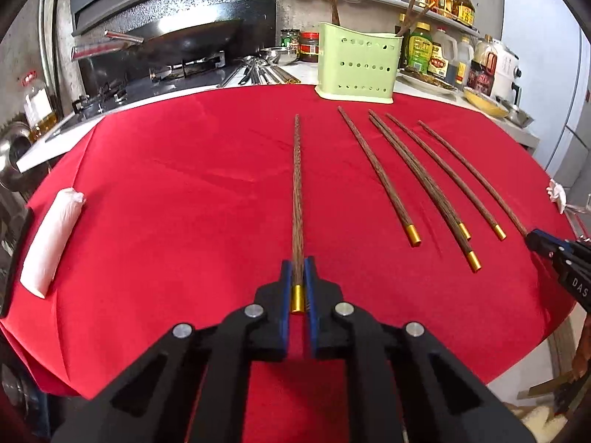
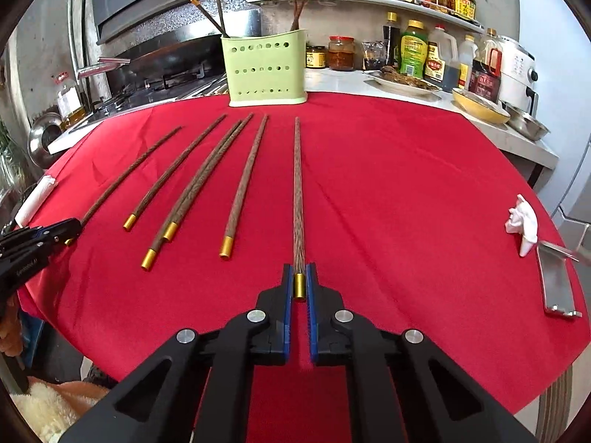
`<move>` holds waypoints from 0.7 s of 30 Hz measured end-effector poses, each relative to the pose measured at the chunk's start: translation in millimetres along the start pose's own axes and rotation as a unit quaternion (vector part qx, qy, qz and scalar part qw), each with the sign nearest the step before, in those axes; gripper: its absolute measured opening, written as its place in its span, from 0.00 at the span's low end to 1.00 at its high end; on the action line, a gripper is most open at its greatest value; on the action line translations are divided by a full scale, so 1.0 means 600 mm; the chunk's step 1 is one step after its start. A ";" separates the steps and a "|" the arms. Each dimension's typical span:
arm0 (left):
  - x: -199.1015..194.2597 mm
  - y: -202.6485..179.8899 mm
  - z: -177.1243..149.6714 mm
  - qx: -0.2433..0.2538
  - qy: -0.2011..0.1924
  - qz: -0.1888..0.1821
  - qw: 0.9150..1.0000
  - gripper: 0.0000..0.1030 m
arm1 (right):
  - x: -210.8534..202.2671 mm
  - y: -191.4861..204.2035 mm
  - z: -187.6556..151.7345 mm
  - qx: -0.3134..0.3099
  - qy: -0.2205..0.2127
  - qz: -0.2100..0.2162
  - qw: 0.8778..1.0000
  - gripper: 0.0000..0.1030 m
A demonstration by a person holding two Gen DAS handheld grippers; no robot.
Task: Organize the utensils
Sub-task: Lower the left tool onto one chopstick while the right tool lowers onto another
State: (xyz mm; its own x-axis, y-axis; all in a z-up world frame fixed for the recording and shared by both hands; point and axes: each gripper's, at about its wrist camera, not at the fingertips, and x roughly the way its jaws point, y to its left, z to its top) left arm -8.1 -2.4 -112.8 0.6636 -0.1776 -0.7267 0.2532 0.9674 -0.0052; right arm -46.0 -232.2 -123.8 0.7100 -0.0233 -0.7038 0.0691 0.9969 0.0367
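Note:
Both grippers rest low over a red cloth [image 1: 184, 184], each at the gold-capped end of a dark wooden chopstick. My left gripper [image 1: 297, 264] is shut on the leftmost chopstick [image 1: 296, 184], which points straight away from it. My right gripper [image 2: 299, 267] is shut on the rightmost chopstick [image 2: 298, 184] in the same way. Each gripper shows at the edge of the other's view: the right gripper [image 1: 533, 238] and the left gripper [image 2: 72, 230]. Several loose chopsticks [image 2: 242, 188] lie between them. A pale green perforated holder [image 2: 264, 70] stands at the cloth's far edge with chopsticks upright in it.
A white rolled cloth [image 1: 51, 243] lies at the left edge. A crumpled white piece [image 2: 522, 223] and a metal bracket [image 2: 554, 280] sit at the right edge. Behind the holder are sauce bottles [image 2: 413, 50], plates [image 2: 402, 83] and a wok [image 1: 184, 40] on the stove.

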 end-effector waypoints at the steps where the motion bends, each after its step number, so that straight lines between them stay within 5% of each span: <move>1: 0.000 0.000 0.001 -0.002 0.001 -0.004 1.000 0.07 | 0.001 0.000 0.000 -0.001 0.001 0.008 1.000 0.08; 6: 0.005 0.000 0.013 -0.012 -0.007 -0.022 1.000 0.10 | 0.008 -0.003 0.011 0.009 -0.003 0.025 1.000 0.09; 12: 0.015 -0.017 0.019 0.003 -0.008 -0.020 1.000 0.26 | 0.018 0.005 0.023 0.012 -0.007 0.028 1.000 0.17; 21: 0.027 -0.004 0.026 -0.006 -0.006 -0.013 1.000 0.28 | 0.040 0.016 0.034 0.010 -0.008 0.017 1.000 0.20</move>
State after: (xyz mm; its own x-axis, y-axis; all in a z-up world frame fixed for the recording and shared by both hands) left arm 13.2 -10.5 -113.8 0.6647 -0.2049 -0.7185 0.2621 0.9645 -0.0326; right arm -14.2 -224.8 -125.9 0.7240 0.0101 -0.6898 0.0573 0.9956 0.0748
